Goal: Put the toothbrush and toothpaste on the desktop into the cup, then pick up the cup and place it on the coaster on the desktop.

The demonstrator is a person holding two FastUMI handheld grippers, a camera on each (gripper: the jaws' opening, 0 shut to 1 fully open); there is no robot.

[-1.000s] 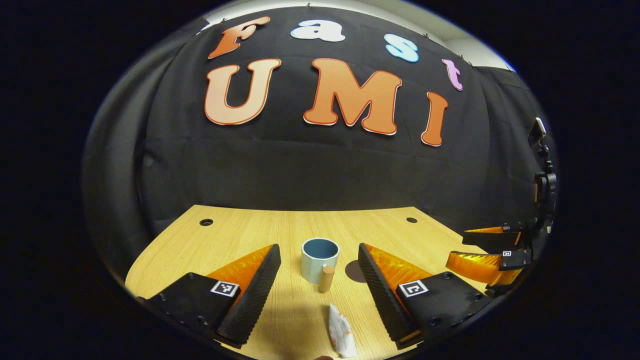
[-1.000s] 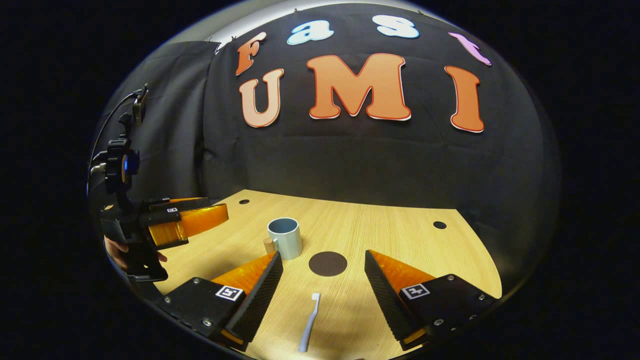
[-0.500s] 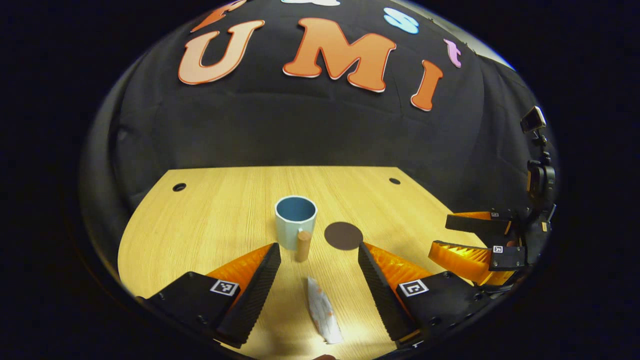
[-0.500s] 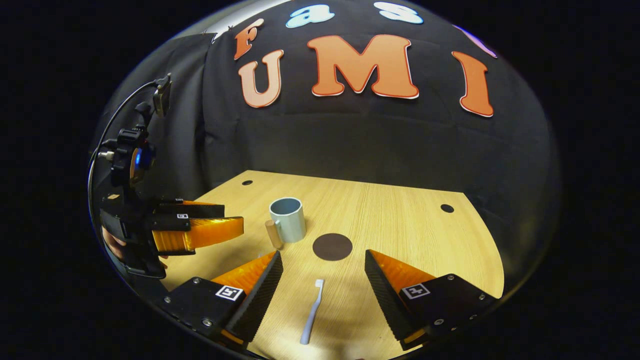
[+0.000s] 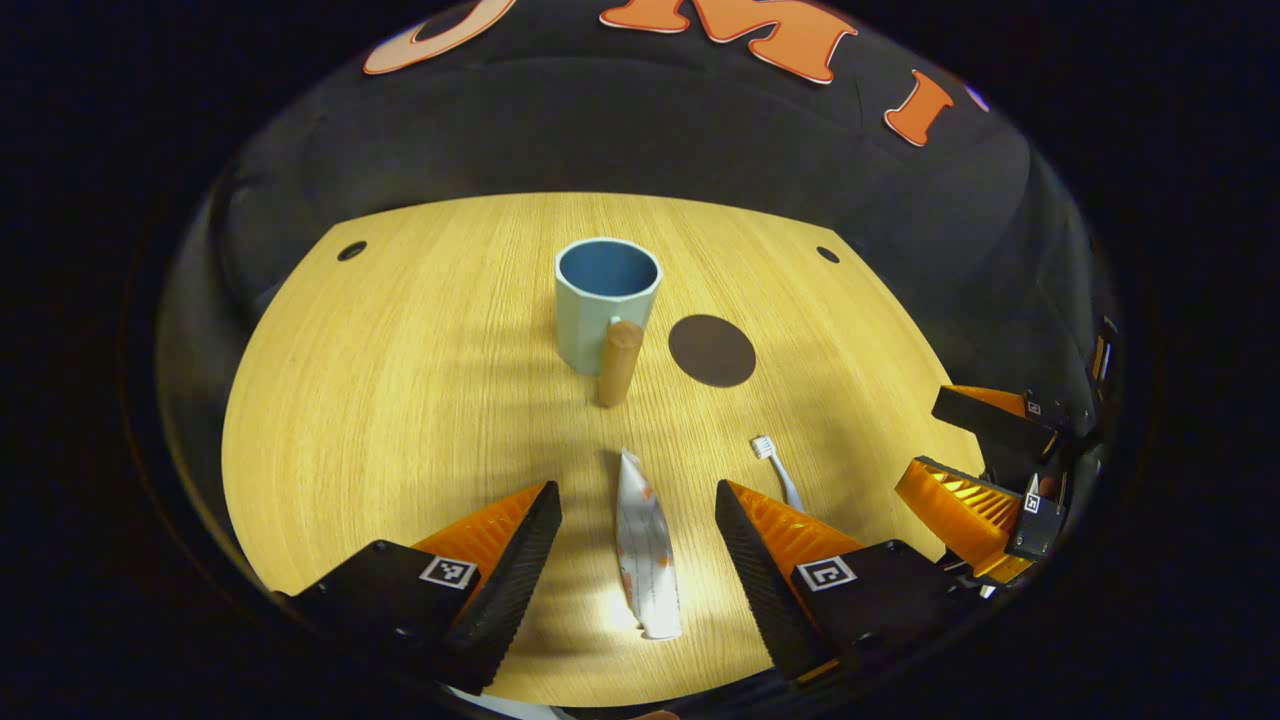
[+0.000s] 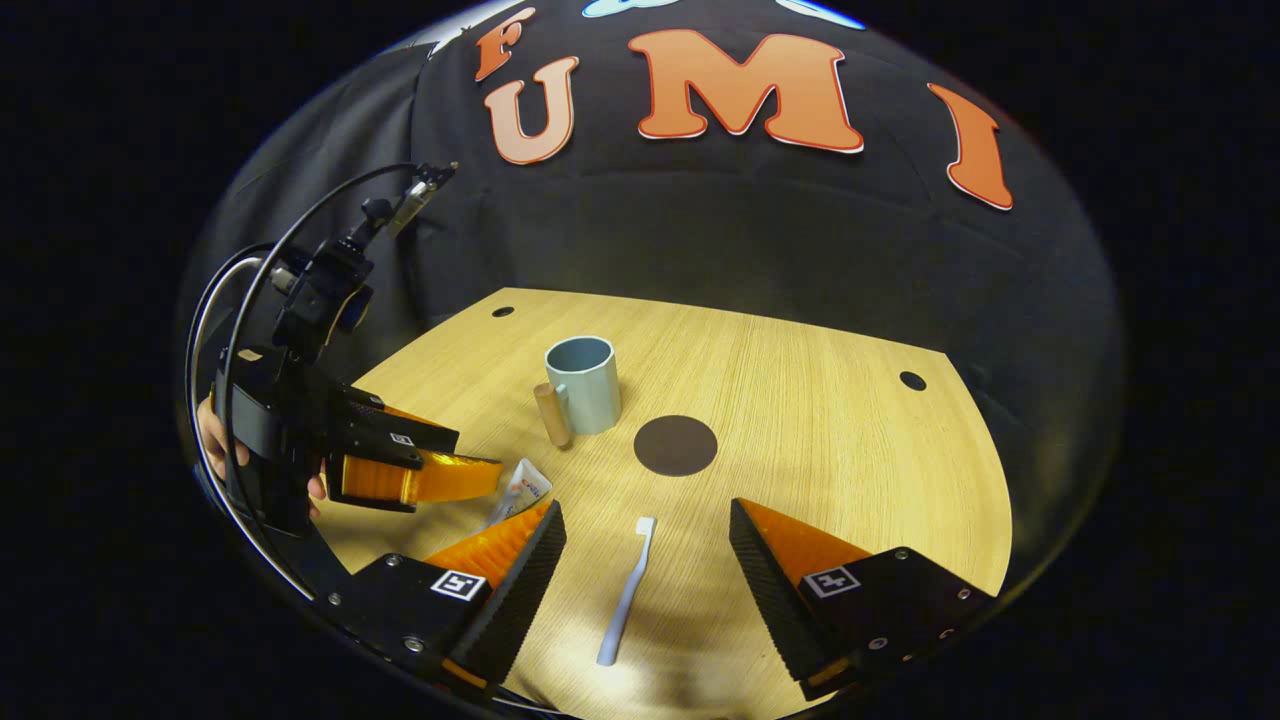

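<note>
Toothpaste [image 5: 645,545] lies flat on the worktop [image 5: 400,400] between the spread fingers of the left claw [image 5: 638,540], not yet gripped. Toothbrush [image 6: 625,590] lies likewise between the open fingers of the right claw [image 6: 648,555]. Step in hand: approach for the 2 pickups. Next move calls for lowering each claw and closing on its item. Cup [image 5: 605,305] stands upright and empty, coaster [image 5: 711,350] just beside it. The tube is white, crumpled and flattened.
</note>
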